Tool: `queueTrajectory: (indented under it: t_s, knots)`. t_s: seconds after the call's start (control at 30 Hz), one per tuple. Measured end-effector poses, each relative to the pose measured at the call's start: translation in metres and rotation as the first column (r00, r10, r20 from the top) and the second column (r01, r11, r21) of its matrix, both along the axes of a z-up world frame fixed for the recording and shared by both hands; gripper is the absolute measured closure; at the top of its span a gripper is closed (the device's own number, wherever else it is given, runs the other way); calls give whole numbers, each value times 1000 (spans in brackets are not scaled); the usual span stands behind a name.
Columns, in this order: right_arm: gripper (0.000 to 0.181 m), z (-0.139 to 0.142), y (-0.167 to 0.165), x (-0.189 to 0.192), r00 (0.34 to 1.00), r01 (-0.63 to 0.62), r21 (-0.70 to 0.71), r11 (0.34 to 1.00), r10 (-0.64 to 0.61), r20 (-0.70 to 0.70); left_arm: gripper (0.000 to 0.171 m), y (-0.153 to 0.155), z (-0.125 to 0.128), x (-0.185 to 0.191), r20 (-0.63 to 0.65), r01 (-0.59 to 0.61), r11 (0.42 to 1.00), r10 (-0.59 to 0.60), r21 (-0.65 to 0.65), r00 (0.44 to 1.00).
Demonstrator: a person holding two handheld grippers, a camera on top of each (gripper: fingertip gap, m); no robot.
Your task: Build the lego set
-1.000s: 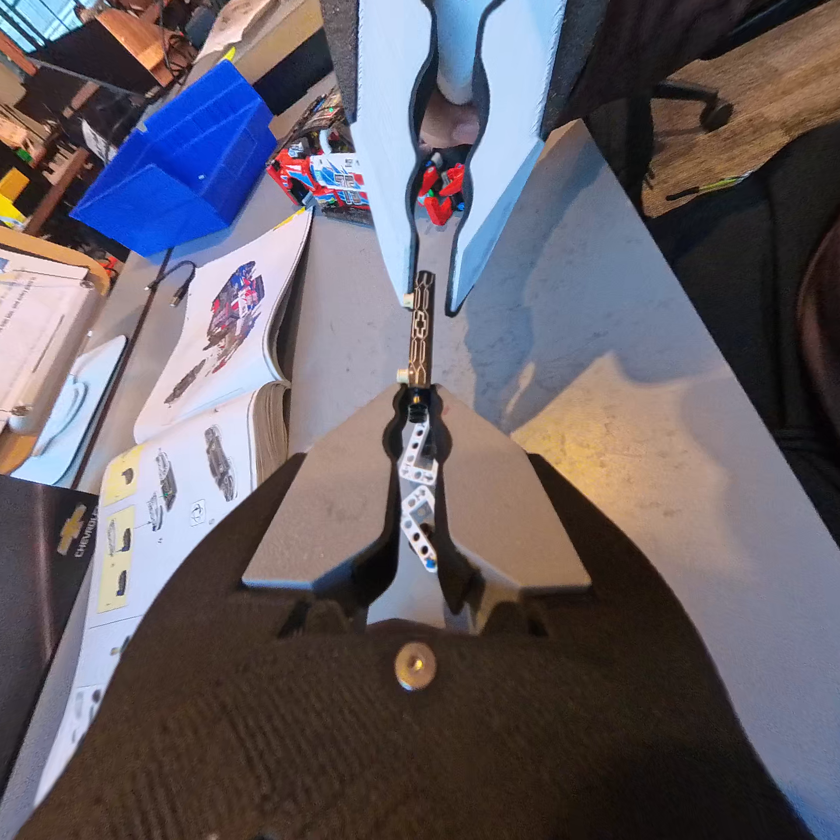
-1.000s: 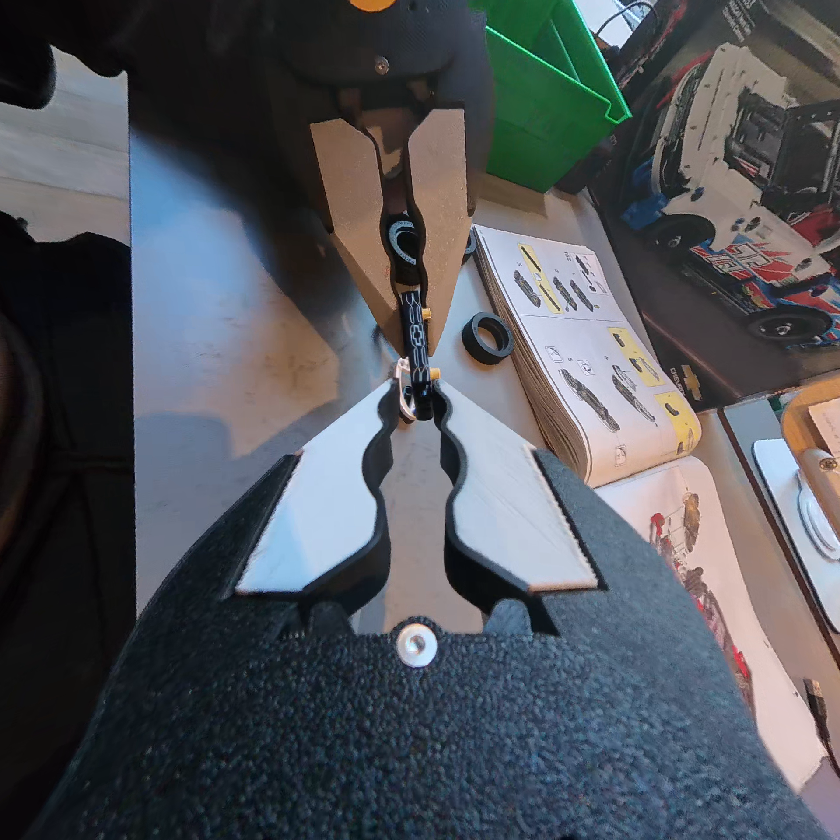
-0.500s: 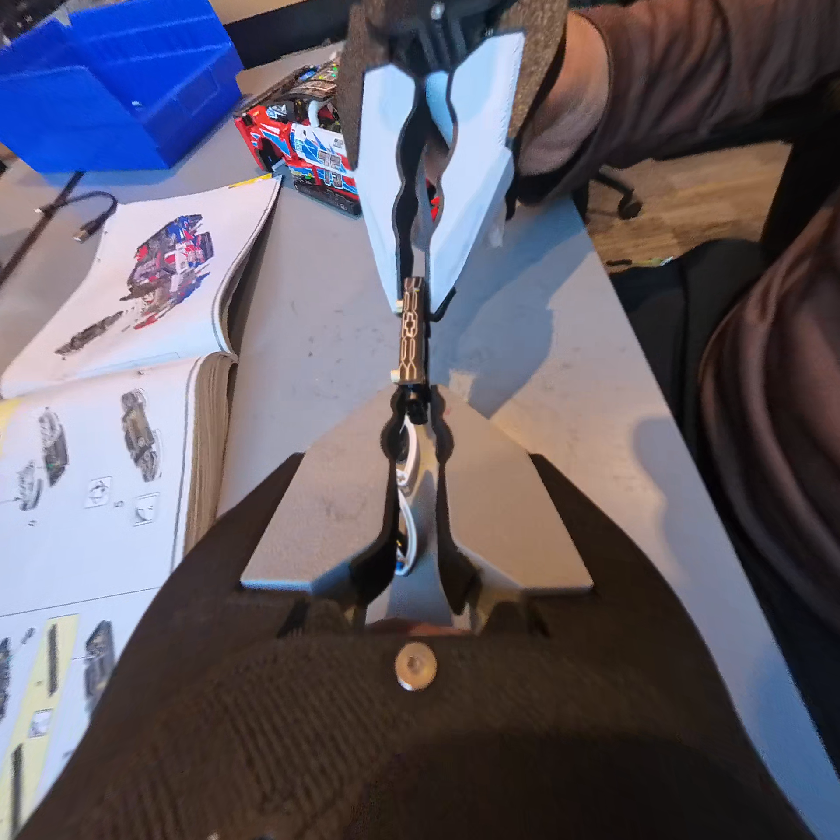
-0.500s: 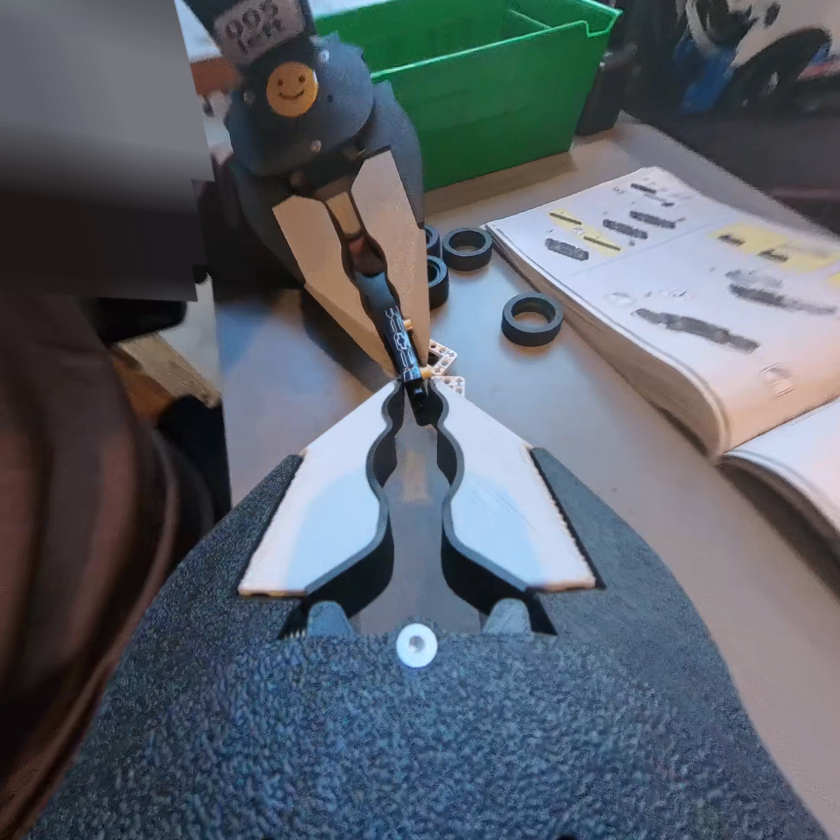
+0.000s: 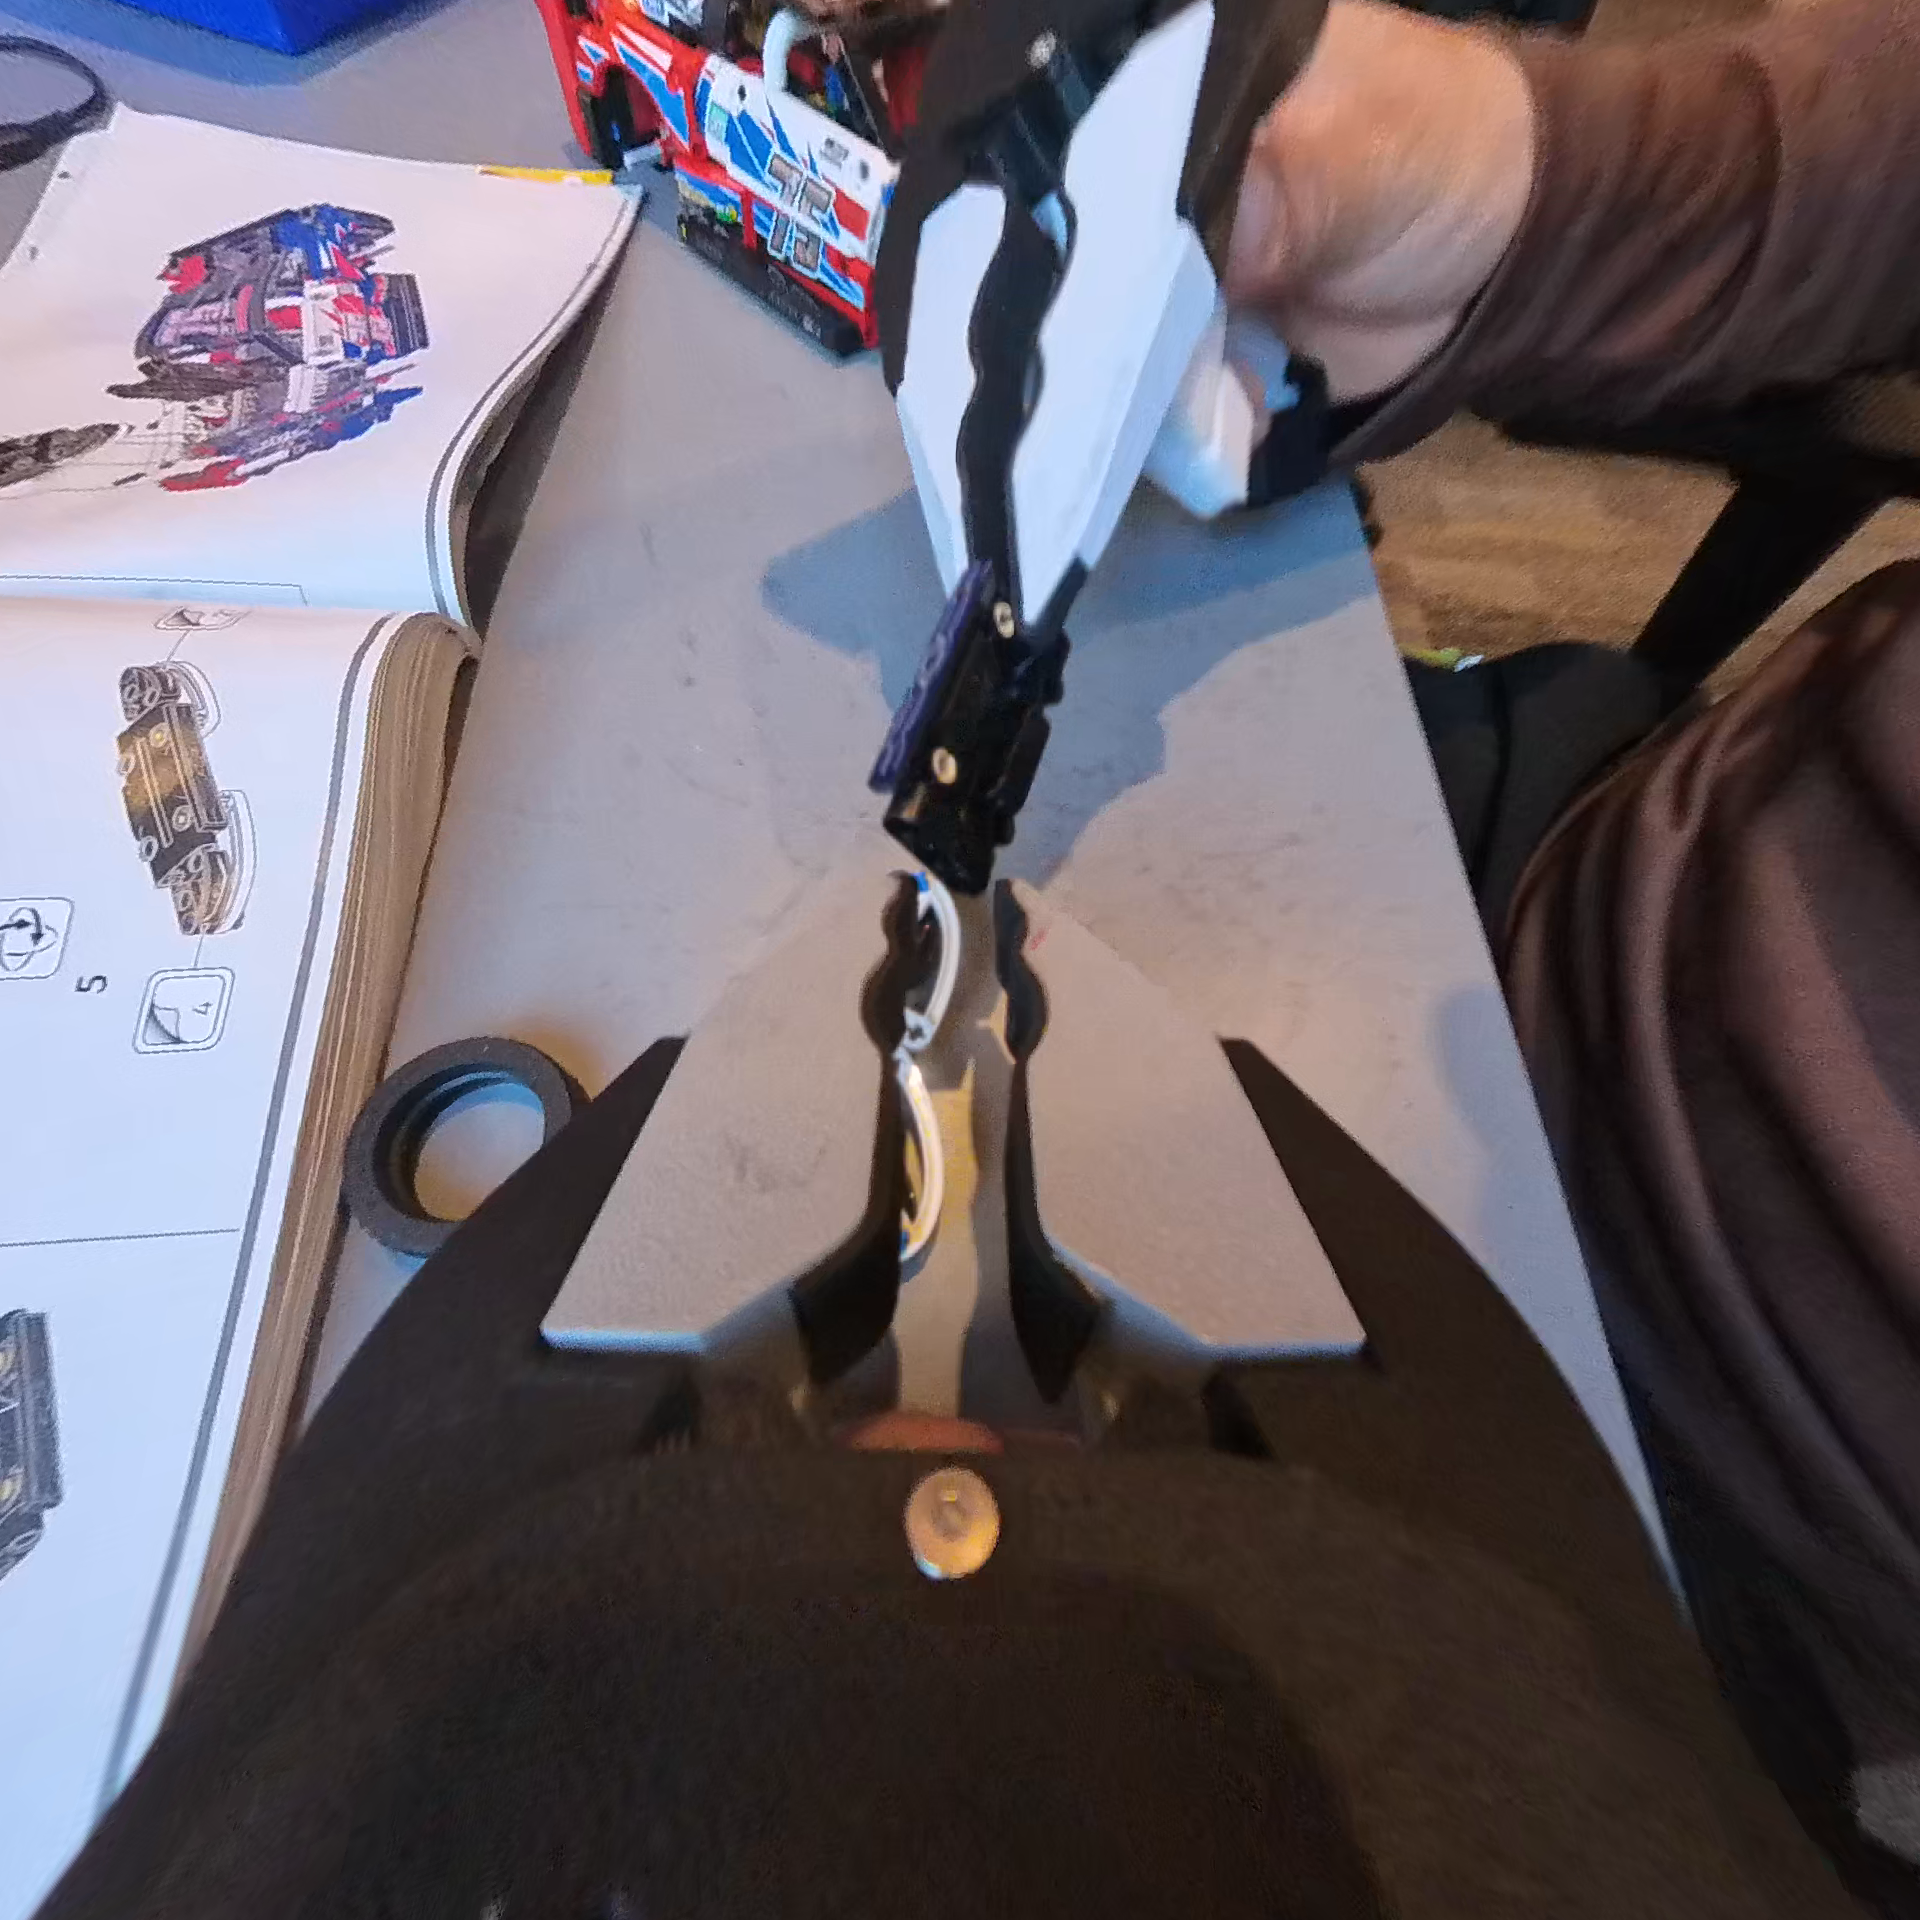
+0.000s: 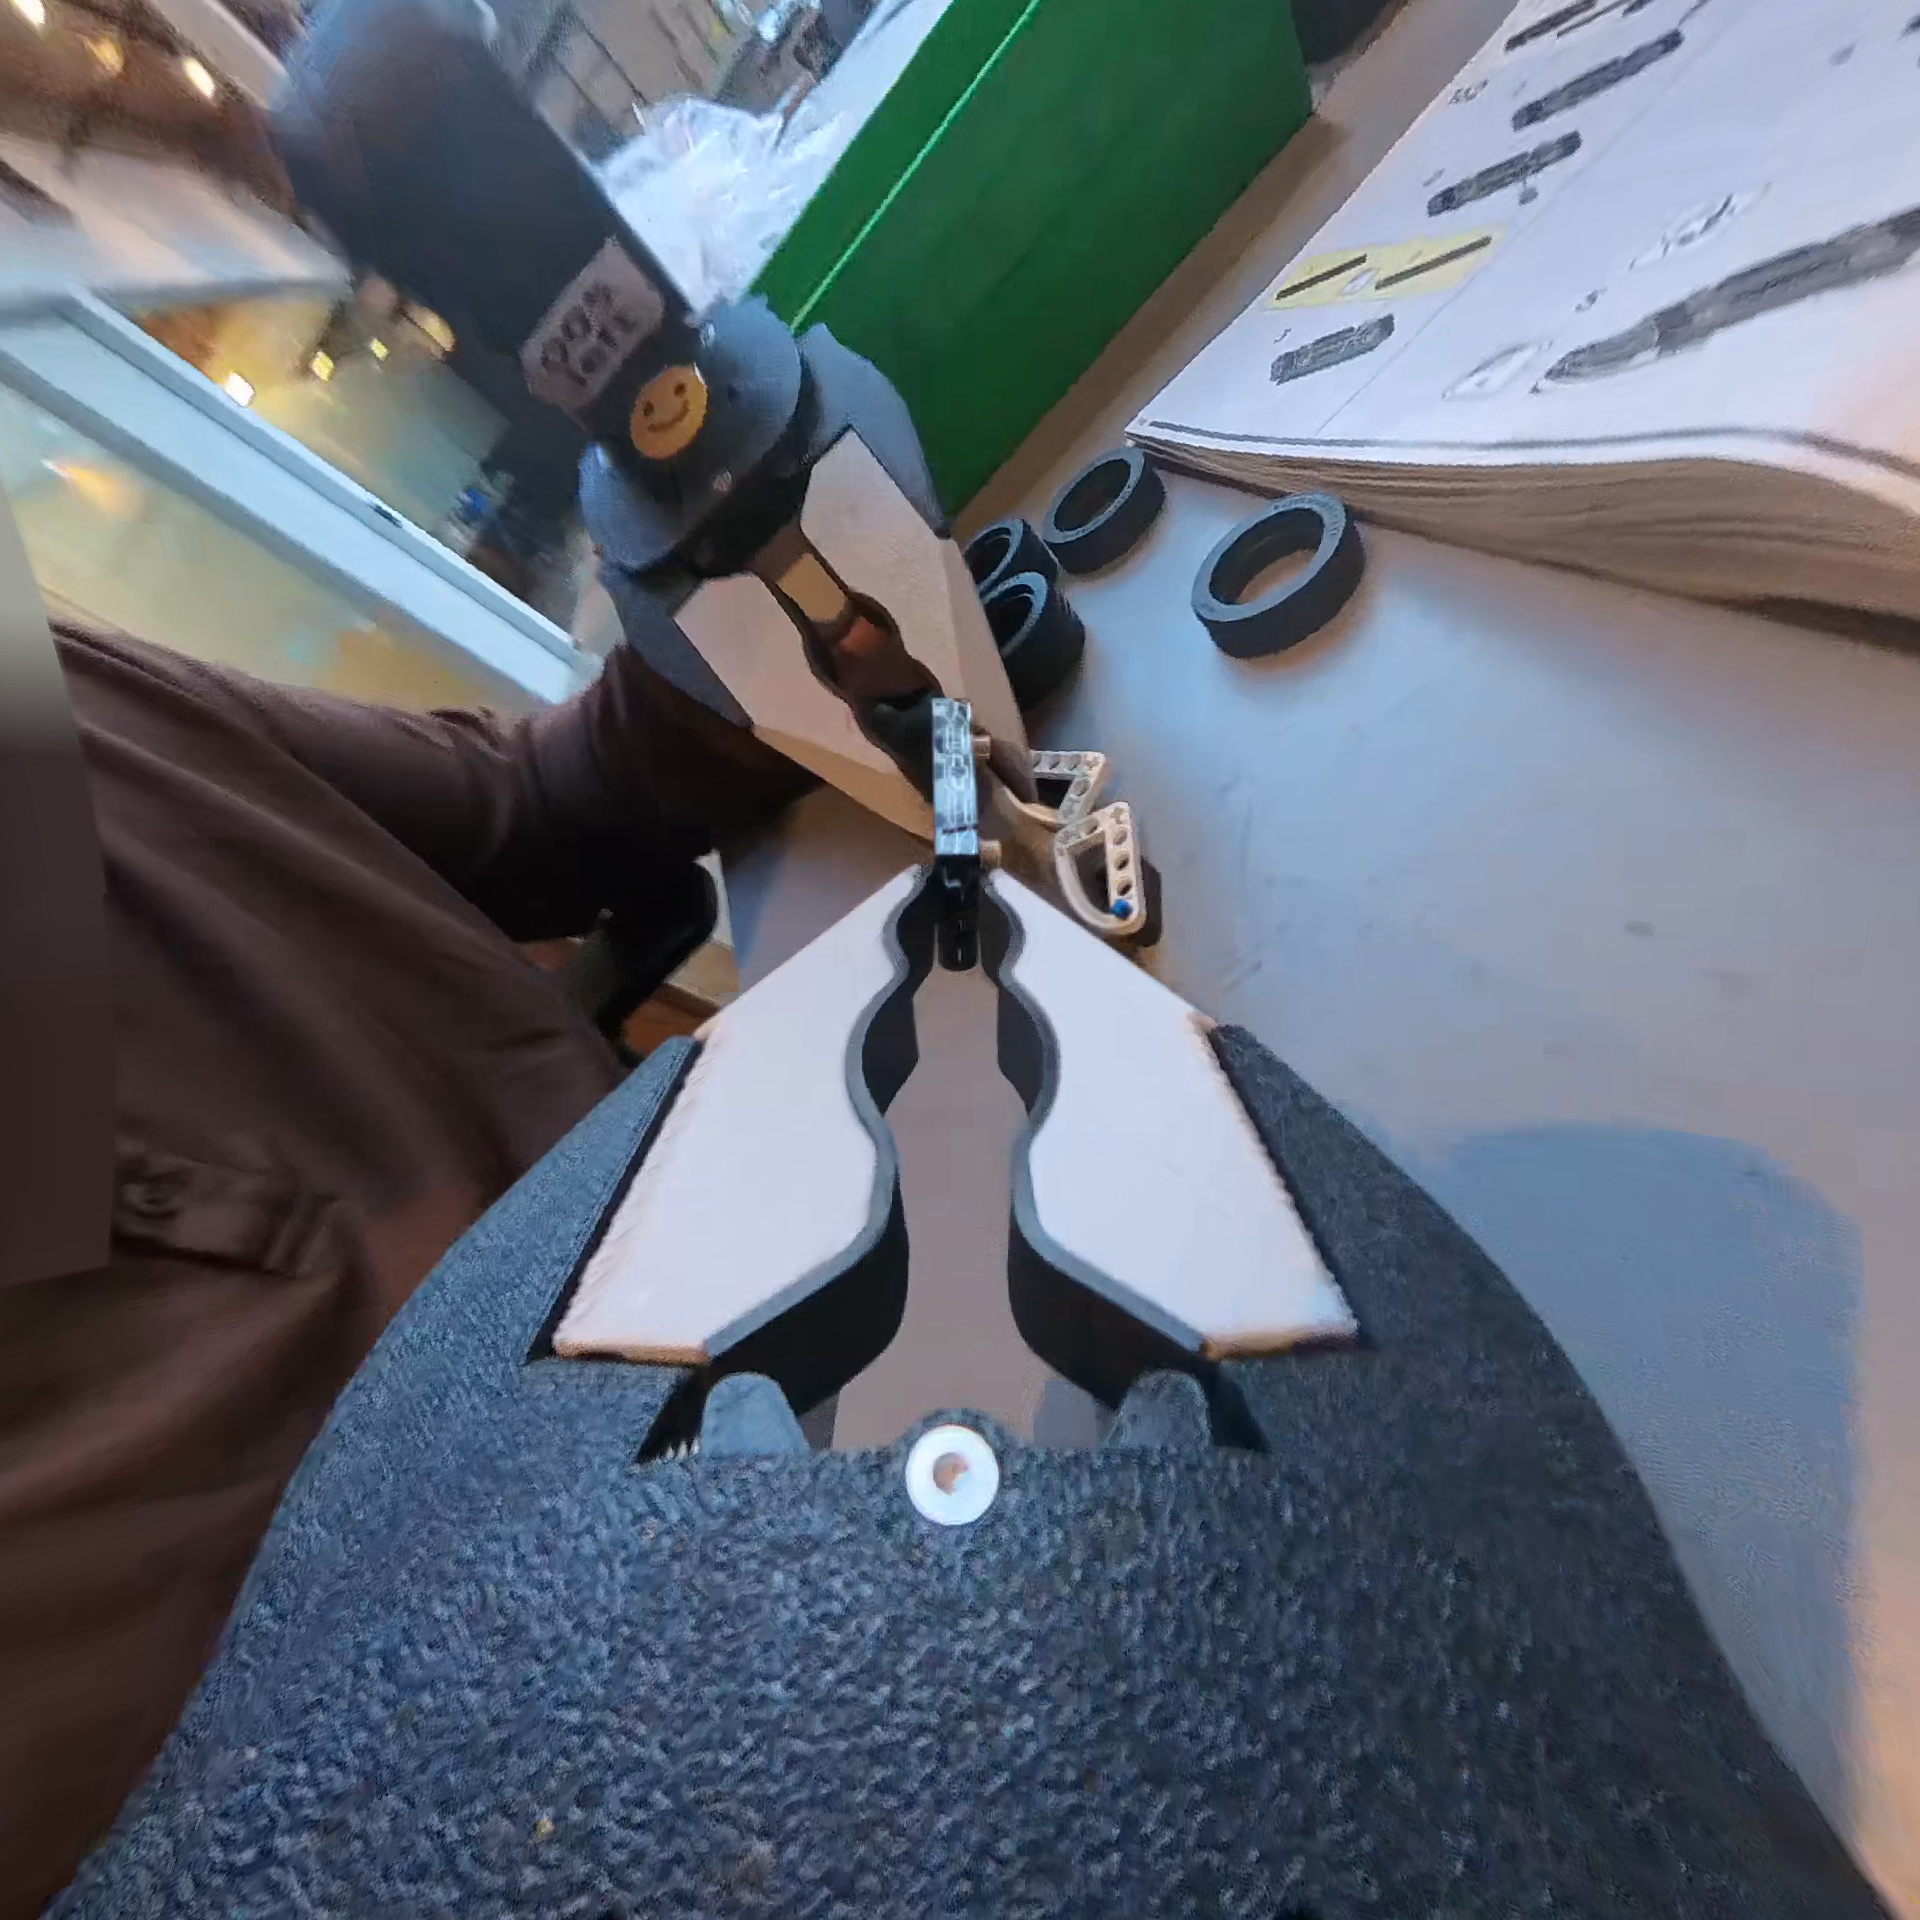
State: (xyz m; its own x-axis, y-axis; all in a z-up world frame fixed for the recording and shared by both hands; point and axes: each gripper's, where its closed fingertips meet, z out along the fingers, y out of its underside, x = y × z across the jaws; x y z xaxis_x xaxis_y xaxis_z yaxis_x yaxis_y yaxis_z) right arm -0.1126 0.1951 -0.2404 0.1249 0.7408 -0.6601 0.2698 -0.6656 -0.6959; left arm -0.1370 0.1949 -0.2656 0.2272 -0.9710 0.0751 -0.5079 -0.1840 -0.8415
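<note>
Right wrist view: tyres [image 6: 1276, 574] beside booklet [image 6: 1621, 343].

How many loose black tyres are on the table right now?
4 visible in the right wrist view. One tyre lies alone beside the open instruction book. One sits near the green bin. Two more overlap beside the left gripper; others may be hidden behind it.

Matt grey table [image 5: 665, 748], paper manual [image 5: 260, 436], matt rubber tyre [image 6: 1276, 575], glossy plastic bin [image 6: 1039, 208]
</note>
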Motion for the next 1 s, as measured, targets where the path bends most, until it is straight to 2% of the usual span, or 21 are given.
queueTrajectory:
  t_s: [0.17, 0.33, 0.43, 0.53, 0.63, 0.8, 0.87, 1.0]
  knots:
    - [175, -3, -1, 7, 1000, -6, -99, 995, 6, 6, 161, -2, -6, 3, -69, 22, 994, -14, 110, 998]
    - [175, 0, -5, 8, 999, -17, -165, 986, 10, -42, 138, 8, -8, 1, -96, -16, 983, 35, 185, 995]
    - [175, -3, -6, 6, 999, -16, -162, 987, 10, -39, 134, 7, -5, 3, -90, -8, 976, 28, 216, 996]
    - [175, -5, -5, 3, 999, 14, -127, 992, -19, -36, 132, 8, -6, 2, -107, -11, 972, 37, 234, 994]
    - [175, 3, -3, -1, 993, 49, -64, 997, -55, -107, 132, 6, -6, 3, -111, -2, 971, 30, 241, 993]
    - [175, 10, 1, -5, 980, 140, 107, 984, -121, -161, 145, 6, -9, 1, -132, -7, 973, 38, 231, 991]
    - [175, 17, -2, -6, 975, 156, 180, 971, -122, -186, 148, 7, -10, 0, -128, -19, 978, 47, 210, 991]
    - [175, 17, -13, -14, 987, 118, 332, 936, -73, -145, 148, 8, -7, 1, -91, -39, 985, 55, 169, 994]
